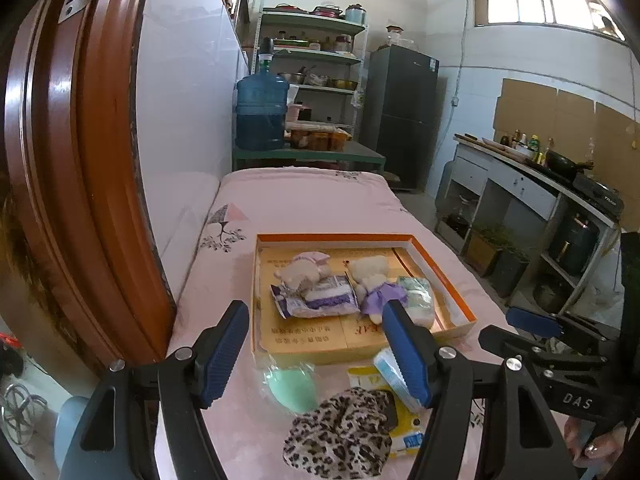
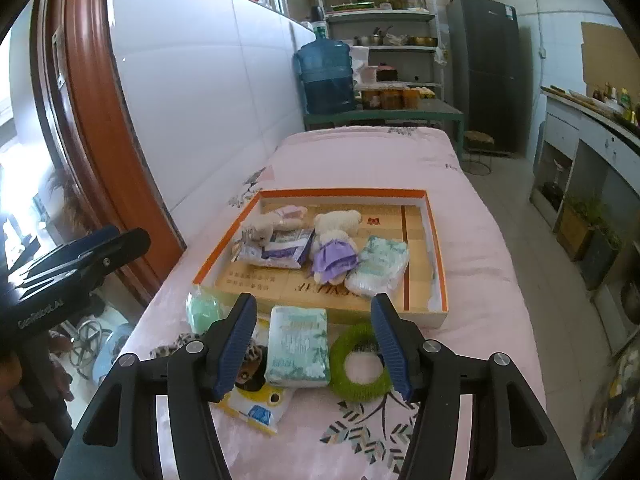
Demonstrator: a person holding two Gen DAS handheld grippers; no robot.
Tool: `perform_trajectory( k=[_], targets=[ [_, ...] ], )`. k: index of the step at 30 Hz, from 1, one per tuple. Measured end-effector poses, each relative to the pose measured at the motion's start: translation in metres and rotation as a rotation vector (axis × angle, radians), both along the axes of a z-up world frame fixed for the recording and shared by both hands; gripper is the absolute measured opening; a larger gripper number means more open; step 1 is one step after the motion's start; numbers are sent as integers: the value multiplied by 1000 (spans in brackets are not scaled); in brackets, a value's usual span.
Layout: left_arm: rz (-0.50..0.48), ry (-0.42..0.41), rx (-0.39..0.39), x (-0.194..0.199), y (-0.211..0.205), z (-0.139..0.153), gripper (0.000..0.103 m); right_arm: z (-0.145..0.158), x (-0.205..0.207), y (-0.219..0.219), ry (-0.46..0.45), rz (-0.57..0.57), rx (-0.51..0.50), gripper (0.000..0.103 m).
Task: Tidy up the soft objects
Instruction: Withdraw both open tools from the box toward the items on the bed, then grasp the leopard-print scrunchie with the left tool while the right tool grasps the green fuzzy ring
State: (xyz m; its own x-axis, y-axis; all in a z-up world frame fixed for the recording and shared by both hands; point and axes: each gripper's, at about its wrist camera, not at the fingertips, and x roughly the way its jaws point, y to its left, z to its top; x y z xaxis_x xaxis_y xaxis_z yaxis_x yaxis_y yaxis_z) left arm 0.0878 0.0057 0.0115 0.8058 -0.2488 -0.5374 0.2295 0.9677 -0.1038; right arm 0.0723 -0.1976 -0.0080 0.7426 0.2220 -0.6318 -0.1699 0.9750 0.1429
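While the right gripper stood wide open and empty, the tissue pack lay between its jaws before the box; light and compressible, it suited gripping across its long sides.

From the left wrist, the left gripper hangs with jaws spread wide and empty over the pink bedcover. At twelve o'clock lies the orange-rimmed box, holding two plush bears and wrapped packs. At six o'clock sits a leopard-print cloth, a green pouch just beside it at ten o'clock; the right gripper shows at three o'clock.
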Motion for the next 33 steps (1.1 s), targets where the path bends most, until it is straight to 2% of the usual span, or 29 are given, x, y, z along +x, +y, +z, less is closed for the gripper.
perform_trajectory(
  k=[8,14,22,26,33],
  targets=[
    [-29,-19,10,-17,-3,-11,69,-14,-7,-6,26,-21,-8,61],
    [-77,-27,-13,-27,-6,-22,69,-27,-11,-12,50,-47,-32,61],
    [-113,-33,47,-43,-17,-43,69,-51,-11,-23,110,-74,-16,61],
    [-102,-7,52,-46,-14,-57,69,-59,-9,-25,127,-78,-6,61],
    [-96,64,14,-38,-6,-79,69,-65,-5,-21,139,-68,-1,61]
  ],
)
